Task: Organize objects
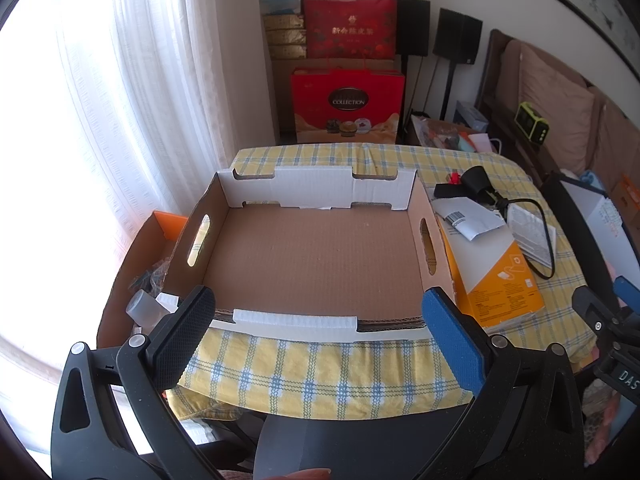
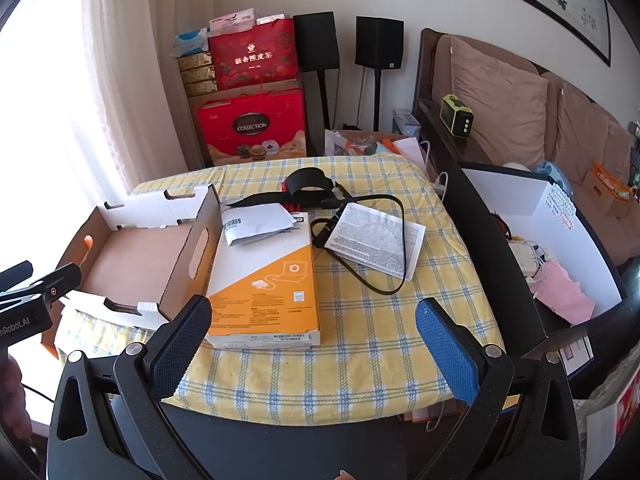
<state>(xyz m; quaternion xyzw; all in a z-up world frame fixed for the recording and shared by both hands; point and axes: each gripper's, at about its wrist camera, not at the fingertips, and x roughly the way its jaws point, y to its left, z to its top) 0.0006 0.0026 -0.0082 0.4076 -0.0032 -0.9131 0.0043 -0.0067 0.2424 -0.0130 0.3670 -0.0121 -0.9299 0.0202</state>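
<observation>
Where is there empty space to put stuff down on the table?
Inside the brown cardboard tray, the whole floor is bare. The yellow checked cloth is free along the near edge, right of the white-and-orange flat box. Further back it is crowded: the printed paper leaflet, black cable and white envelope.

One tray [image 1: 316, 256], one box [image 2: 264, 280], two papers [image 2: 256, 224].

Table with yellow checked cloth [image 2: 360, 360]: empty cardboard tray [image 1: 316, 256] left, orange-white box [image 2: 266, 280] beside it, printed leaflet [image 2: 376, 240], black cable [image 2: 384, 248], black strap [image 2: 308, 188].
</observation>
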